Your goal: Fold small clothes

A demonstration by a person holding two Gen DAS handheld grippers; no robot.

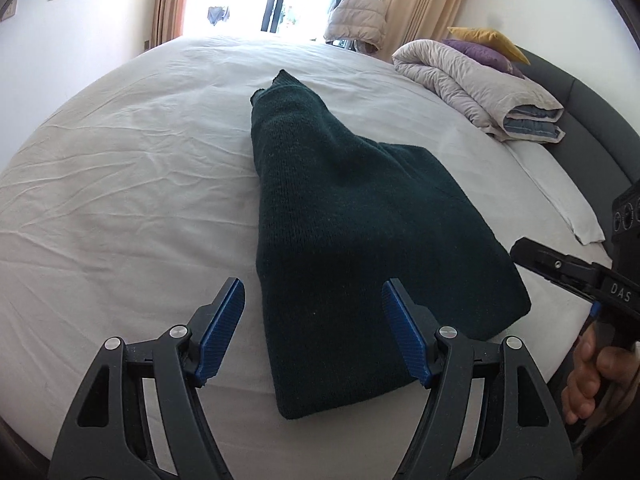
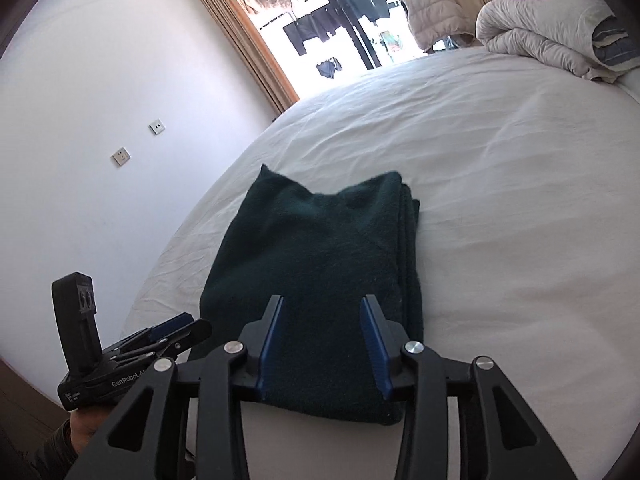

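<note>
Now just above the folded dark green sweater (image 2: pixel 320 264) on the white bed (image 2: pixel 500 200), left gripper (image 1: pixel 313 320) and right gripper (image 2: pixel 323 334) with jaws open, holding nothing

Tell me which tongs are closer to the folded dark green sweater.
Roughly equal. The left tongs straddle the near left edge of the sweater; the right tongs hover open above its near end.

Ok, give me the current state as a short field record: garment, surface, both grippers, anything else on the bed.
garment: dark green knit garment, folded into a layered stack, lying flat
surface: white bed sheet, wrinkled
left gripper: open, above the garment's near end, holding nothing
right gripper: open, above the garment's near edge, holding nothing
other items: folded duvet at far right of the bed, purple pillow and yellow pillow on it
</note>
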